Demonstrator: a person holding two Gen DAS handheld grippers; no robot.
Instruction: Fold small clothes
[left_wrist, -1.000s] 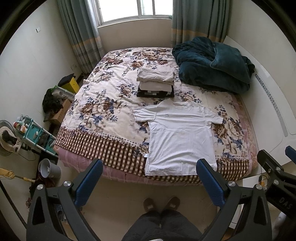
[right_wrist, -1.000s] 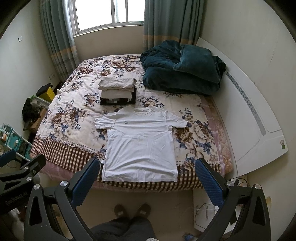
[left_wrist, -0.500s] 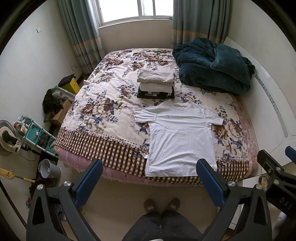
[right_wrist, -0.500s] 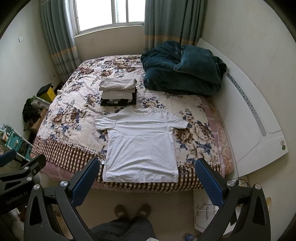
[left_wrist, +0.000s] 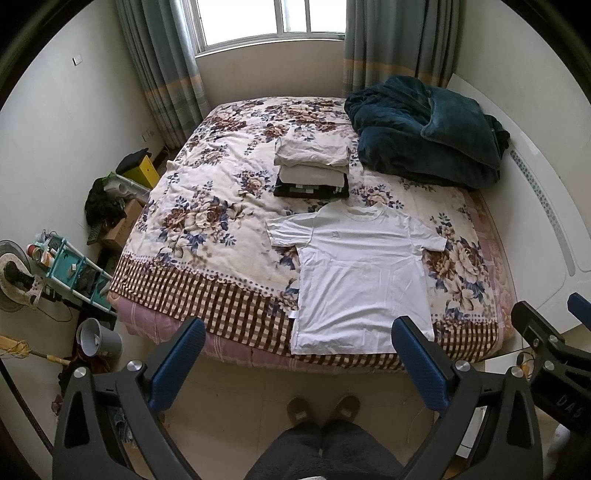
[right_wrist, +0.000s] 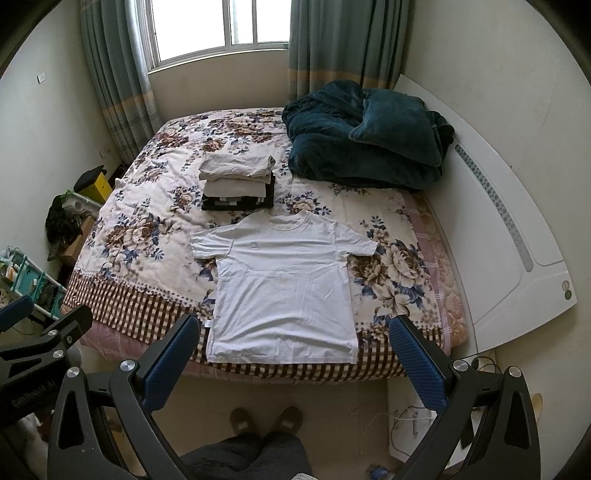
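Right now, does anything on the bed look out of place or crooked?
Nothing serious. The T-shirt lies flat and spread; only a small tag sticks out at its lower left edge. The folded pile behind it is slightly uneven. Both hand-held grippers are open and touch nothing.

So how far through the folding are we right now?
Done: a stack of folded clothes sits on the bed, past the shirt's collar. In hand: nothing; the left gripper and right gripper are both open, off the bed. Left: the white T-shirt lies spread flat, unfolded, hem nearest the person.
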